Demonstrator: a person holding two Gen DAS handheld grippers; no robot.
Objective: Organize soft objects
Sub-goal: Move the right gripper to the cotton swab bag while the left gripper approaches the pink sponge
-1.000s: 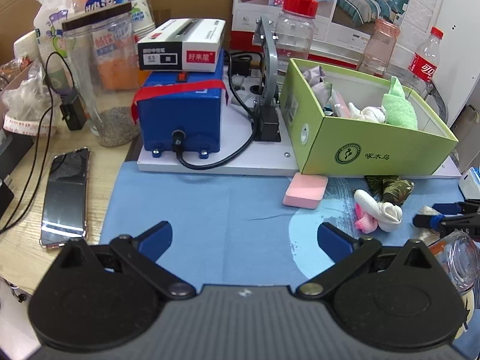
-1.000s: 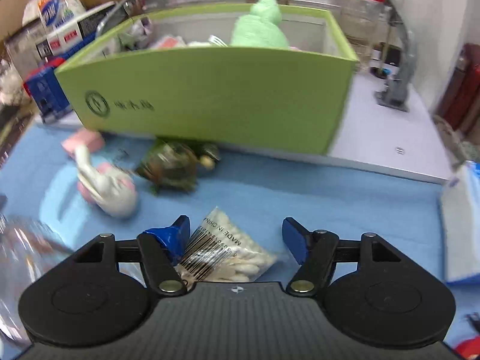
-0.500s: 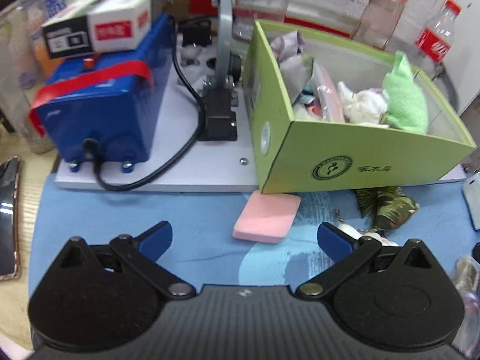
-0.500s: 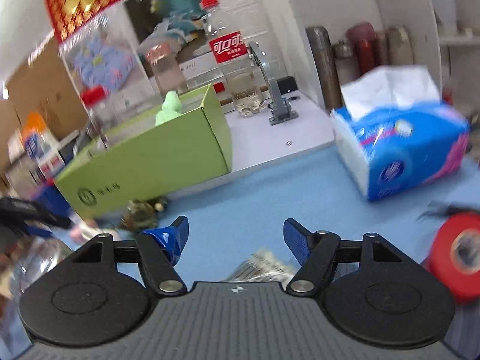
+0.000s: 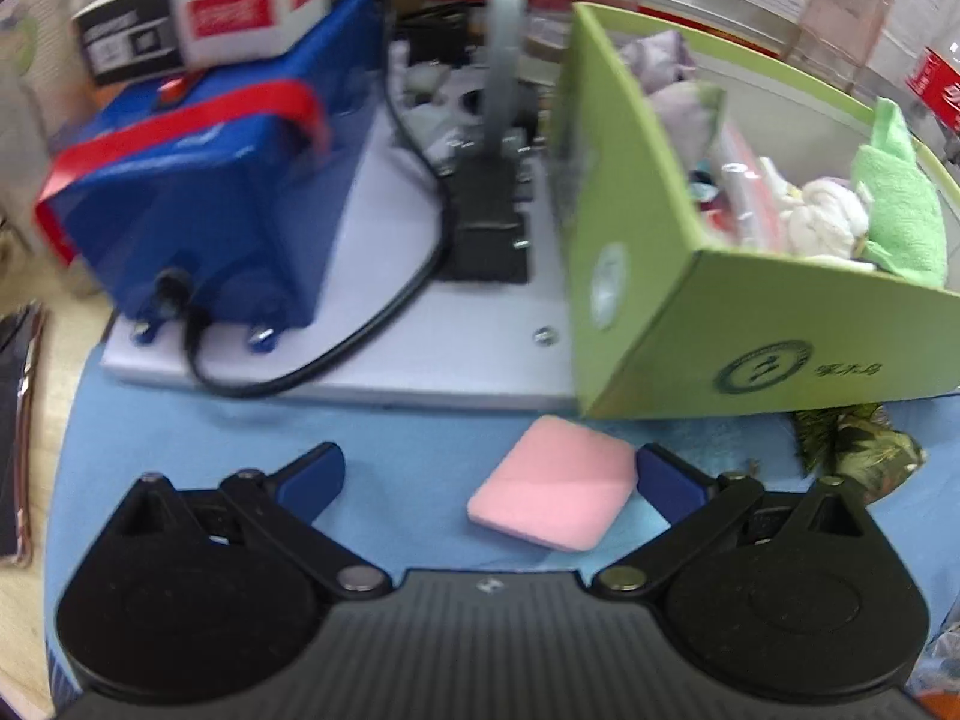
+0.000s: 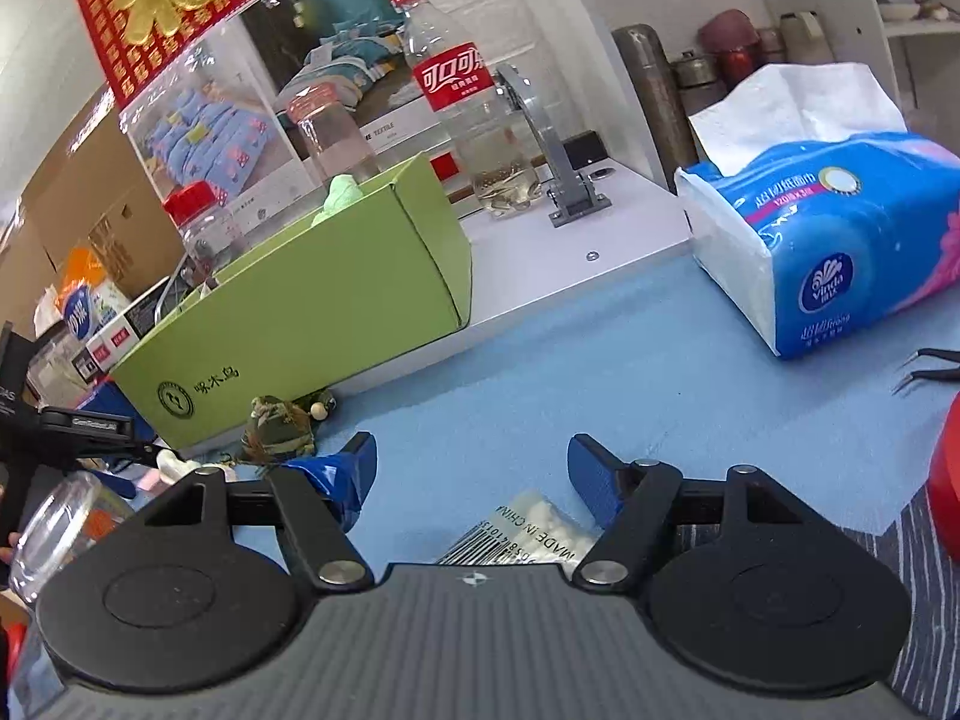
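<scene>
The left gripper (image 5: 489, 474) is spread wide and empty, low over the blue mat (image 5: 390, 438), with the pink sponge (image 5: 553, 499) lying flat between its fingers, nearer the right one and seemingly touching its tip; the step in hand looks like picking up that sponge; next it calls for shifting right to centre on the sponge, dropping, closing, then lifting into the green box (image 5: 750, 336) just behind. The right gripper (image 6: 472, 461) is also open and holds nothing, hovering over a cotton-swab packet (image 6: 528, 525) on the worktop. Counted: one sponge; one camouflage pouch (image 5: 858, 450) on the mat against the box front; one box, already holding a green cloth (image 5: 900, 216), a white bundle (image 5: 822, 225) and other soft pieces too jumbled to count; one tissue pack (image 6: 840, 252).
</scene>
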